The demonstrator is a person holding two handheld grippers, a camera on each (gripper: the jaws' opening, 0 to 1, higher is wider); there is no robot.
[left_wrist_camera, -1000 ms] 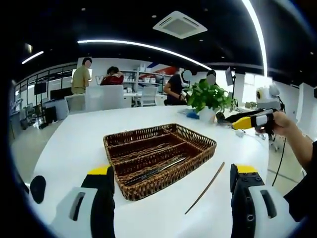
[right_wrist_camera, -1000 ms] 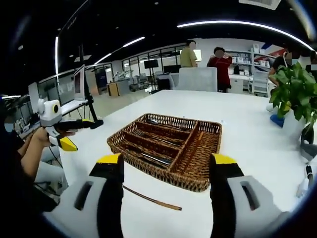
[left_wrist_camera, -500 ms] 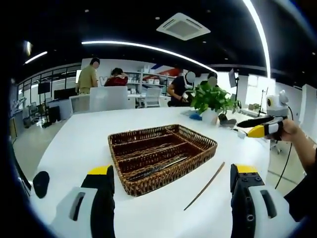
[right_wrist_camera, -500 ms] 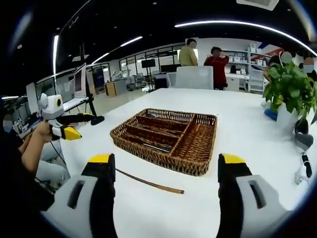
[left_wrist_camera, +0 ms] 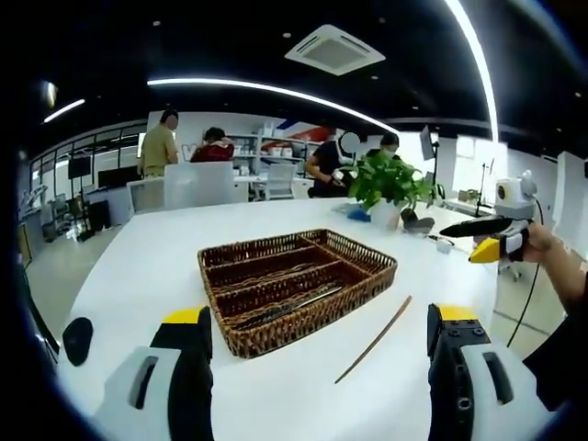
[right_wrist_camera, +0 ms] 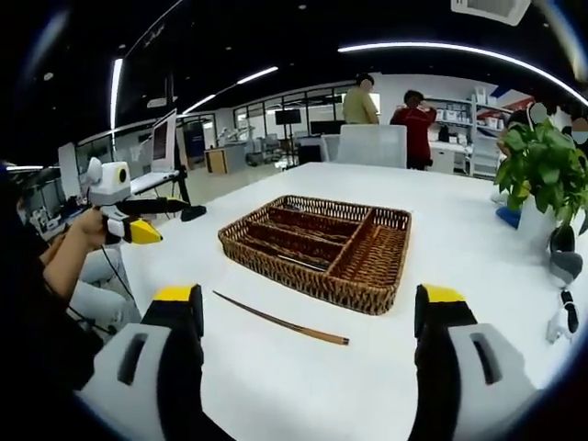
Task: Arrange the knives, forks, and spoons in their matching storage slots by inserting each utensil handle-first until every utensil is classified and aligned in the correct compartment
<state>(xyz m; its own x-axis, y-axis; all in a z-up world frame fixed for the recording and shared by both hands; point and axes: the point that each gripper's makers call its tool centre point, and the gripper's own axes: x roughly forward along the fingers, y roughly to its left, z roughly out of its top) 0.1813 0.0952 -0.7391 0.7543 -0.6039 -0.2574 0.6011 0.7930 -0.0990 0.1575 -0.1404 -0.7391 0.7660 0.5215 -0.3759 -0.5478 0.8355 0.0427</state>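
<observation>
With both tongs (left_wrist_camera: pixel 312 367) (right_wrist_camera: pixel 308 354) held wide and empty, the thin stick (right_wrist_camera: pixel 280 318) beside the wicker tray (right_wrist_camera: pixel 367 292) should be approached squarely.

Potted plant (left_wrist_camera: pixel 390 184), white table (left_wrist_camera: pixel 138 266)

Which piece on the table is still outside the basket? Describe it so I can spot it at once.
On the white table, find the brown wicker basket with its divided slots. Just in front of its near edge lies a thin brown stick, flat on the bare tabletop. Unlike the metal utensils in the slots, it is loose, brown and alone.
</observation>
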